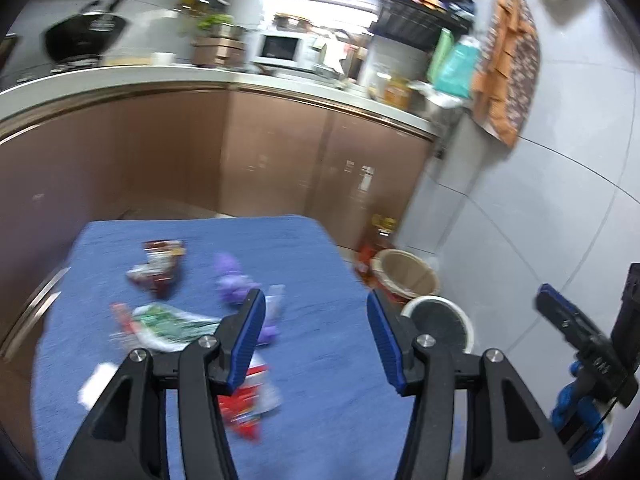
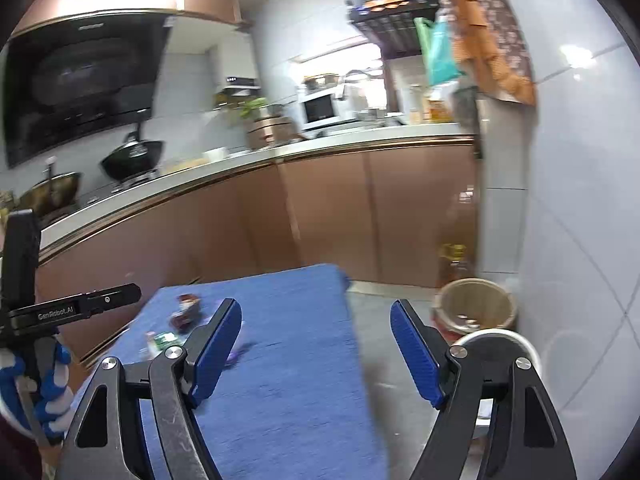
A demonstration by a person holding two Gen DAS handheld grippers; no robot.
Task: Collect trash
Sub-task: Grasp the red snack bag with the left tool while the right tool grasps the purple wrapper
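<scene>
Several pieces of trash lie on a table under a blue cloth [image 1: 320, 360]: a dark red wrapper [image 1: 160, 268], a crumpled purple piece [image 1: 234, 280], a green and white wrapper [image 1: 168, 324] and a red and white wrapper [image 1: 252, 404]. My left gripper [image 1: 316, 296] hovers open above the cloth's near right part, with nothing between its pads. In the right wrist view my right gripper [image 2: 316, 306] is open and empty over the table's right edge [image 2: 356, 352]. A white bin with a dark liner [image 1: 440, 320] stands on the floor to the right of the table.
A beige bucket [image 1: 404, 272] and an oil bottle [image 1: 380, 232] stand behind the white bin by the tiled wall. Brown cabinets [image 1: 280, 152] and a counter with a wok [image 1: 84, 36] and a microwave [image 1: 280, 50] run behind the table. A blue-gloved hand [image 1: 572, 412] holds the other gripper.
</scene>
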